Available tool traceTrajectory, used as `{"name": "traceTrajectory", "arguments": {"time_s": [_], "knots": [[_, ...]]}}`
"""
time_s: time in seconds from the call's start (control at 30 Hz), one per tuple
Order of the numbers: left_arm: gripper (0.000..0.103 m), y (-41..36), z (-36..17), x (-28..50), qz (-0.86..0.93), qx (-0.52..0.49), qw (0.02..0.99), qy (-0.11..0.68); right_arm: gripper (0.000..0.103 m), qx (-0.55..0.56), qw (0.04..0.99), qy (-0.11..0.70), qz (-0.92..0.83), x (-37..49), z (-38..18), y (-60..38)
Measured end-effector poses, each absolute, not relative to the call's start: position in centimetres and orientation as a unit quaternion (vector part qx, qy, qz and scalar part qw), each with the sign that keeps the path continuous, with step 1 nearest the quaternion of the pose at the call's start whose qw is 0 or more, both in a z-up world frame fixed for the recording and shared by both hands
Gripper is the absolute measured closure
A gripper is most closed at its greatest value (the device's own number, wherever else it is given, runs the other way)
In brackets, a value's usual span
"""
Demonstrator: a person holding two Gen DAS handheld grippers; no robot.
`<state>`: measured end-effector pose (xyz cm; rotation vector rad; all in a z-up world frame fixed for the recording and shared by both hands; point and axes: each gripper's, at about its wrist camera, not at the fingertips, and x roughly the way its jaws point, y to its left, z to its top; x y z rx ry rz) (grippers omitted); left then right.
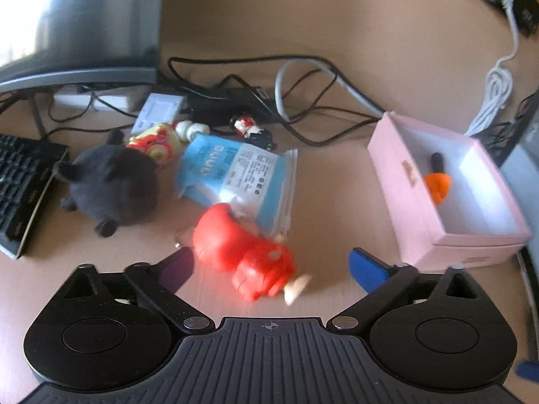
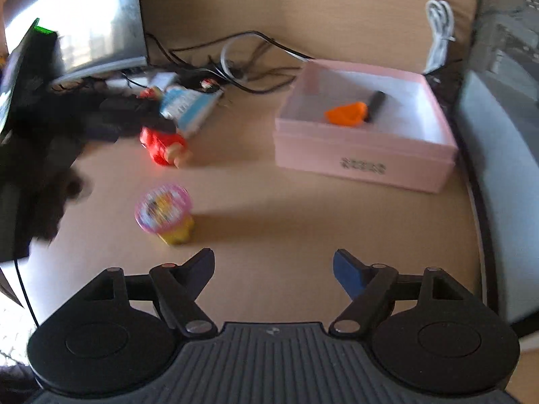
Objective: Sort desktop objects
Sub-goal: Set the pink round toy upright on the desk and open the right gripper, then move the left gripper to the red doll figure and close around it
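A red toy figure (image 1: 242, 252) lies on the desk between the wide-open fingers of my left gripper (image 1: 273, 266), not gripped; it also shows in the right wrist view (image 2: 163, 146). Behind it lie a blue-and-white packet (image 1: 235, 175), a dark plush toy (image 1: 111, 181) and small figurines (image 1: 158, 141). A pink box (image 1: 421, 235) at the right holds an orange-and-black object (image 1: 438, 181); the box (image 2: 363, 165) also shows in the right wrist view. My right gripper (image 2: 273, 269) is open and empty above the desk, near a pink-lidded yellow cup (image 2: 166, 215).
A monitor (image 1: 84, 23) stands at the back left, with a black keyboard (image 1: 20, 185) at the left edge. Tangled cables (image 1: 269, 101) and a white adapter lie behind the toys. A white cord (image 1: 495, 91) runs to a socket at the back right.
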<state>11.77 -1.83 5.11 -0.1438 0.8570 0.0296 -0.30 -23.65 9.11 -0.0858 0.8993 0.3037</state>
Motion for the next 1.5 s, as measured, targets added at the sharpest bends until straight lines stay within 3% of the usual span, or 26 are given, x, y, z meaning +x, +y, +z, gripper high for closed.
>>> {"name": "traceTrajectory", "arguments": {"time_s": [0.17,0.27,0.63,0.7,0.77,1.0,1.27,1.4,1.5], "knots": [[0.031,-1.7,3.5,13.0,0.037,-0.039,0.903,0.427,0.021,-0.049,0.890,0.435,0.126,-1.4,8.8,-24.9],[0.047,-1.1,3.2,11.8,0.015,-0.034,0.903,0.429,0.019,-0.042,0.892,0.434,0.118,-1.5,8.7,-25.6],[0.046,2.7,3.6,0.1,-0.053,-0.042,0.894,0.442,0.017,-0.085,0.878,0.428,0.197,-0.3,8.1,-21.2],[0.028,2.8,3.4,-1.6,-0.050,-0.028,0.893,0.446,0.016,-0.101,0.871,0.430,0.214,-0.3,7.7,-20.1],[0.020,3.2,3.4,-2.7,-0.032,-0.024,0.895,0.444,0.016,-0.113,0.865,0.434,0.226,-0.3,7.2,-19.2],[0.012,6.1,5.6,-4.5,0.033,-0.047,0.915,0.400,0.012,-0.135,0.849,0.443,0.254,-0.4,6.2,-16.7],[0.014,3.7,6.3,-5.3,-0.020,-0.007,0.920,0.392,0.009,-0.147,0.845,0.443,0.260,-0.7,5.8,-16.0],[0.033,0.5,4.8,-5.0,-0.040,0.058,0.913,0.403,0.008,-0.147,0.846,0.446,0.252,-0.9,5.5,-16.5],[0.039,-0.2,4.1,-4.4,-0.038,0.066,0.912,0.404,0.007,-0.142,0.848,0.448,0.245,-1.1,5.4,-17.0]]}}
